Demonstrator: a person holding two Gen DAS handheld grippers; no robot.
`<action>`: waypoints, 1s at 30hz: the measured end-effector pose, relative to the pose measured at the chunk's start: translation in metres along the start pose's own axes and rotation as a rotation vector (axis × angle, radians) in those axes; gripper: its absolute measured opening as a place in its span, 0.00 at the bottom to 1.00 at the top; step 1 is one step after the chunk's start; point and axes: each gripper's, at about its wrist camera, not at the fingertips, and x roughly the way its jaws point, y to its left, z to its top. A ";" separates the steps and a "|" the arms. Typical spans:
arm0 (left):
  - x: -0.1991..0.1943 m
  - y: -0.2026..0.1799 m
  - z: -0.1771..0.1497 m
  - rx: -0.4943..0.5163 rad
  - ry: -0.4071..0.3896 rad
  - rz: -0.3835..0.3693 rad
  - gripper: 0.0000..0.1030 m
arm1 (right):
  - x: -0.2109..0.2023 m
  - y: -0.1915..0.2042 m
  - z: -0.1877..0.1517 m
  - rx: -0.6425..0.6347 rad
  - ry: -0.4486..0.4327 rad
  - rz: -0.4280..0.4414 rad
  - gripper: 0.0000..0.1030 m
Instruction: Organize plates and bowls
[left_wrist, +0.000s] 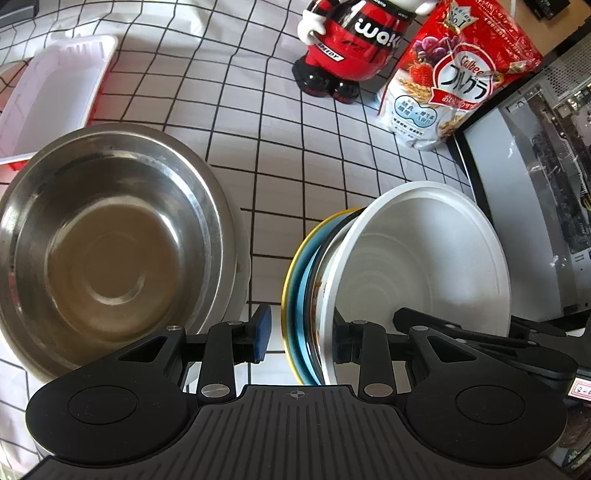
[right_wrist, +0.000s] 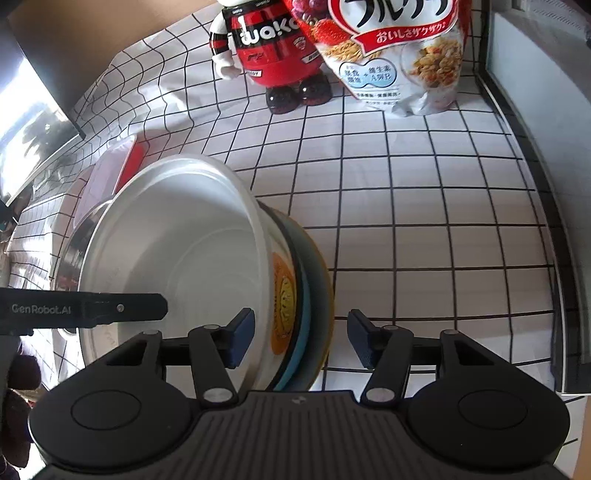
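A white bowl (left_wrist: 424, 258) nested on a blue plate with a yellow rim (left_wrist: 295, 280) stands tilted up on edge. My left gripper (left_wrist: 301, 336) straddles the stack's near edge. A sliver of cloth shows between its left pad and the plate rim, and its right finger is inside the bowl. My right gripper (right_wrist: 301, 341) straddles the same stack, the bowl (right_wrist: 177, 251) and the plate (right_wrist: 317, 291), from the other side. One pad is inside the bowl and the other is a small gap off the plate's back. A large steel bowl (left_wrist: 110, 243) sits upright to the left.
A white tray on a red one (left_wrist: 55, 88) lies behind the steel bowl. At the back of the checked tablecloth (right_wrist: 424, 221) stand a red mascot figure (left_wrist: 351, 48) and a cereal bag (left_wrist: 454, 74). A computer case (left_wrist: 535, 184) borders the right side.
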 end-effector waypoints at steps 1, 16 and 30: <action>0.001 0.000 0.001 -0.001 0.003 0.001 0.32 | 0.001 0.000 0.000 0.000 0.005 0.006 0.46; 0.024 -0.026 0.017 0.072 0.099 0.073 0.46 | 0.010 -0.021 -0.001 0.046 -0.005 0.149 0.45; 0.017 -0.087 0.024 0.235 0.112 0.200 0.48 | 0.016 -0.058 0.002 0.189 -0.001 0.243 0.50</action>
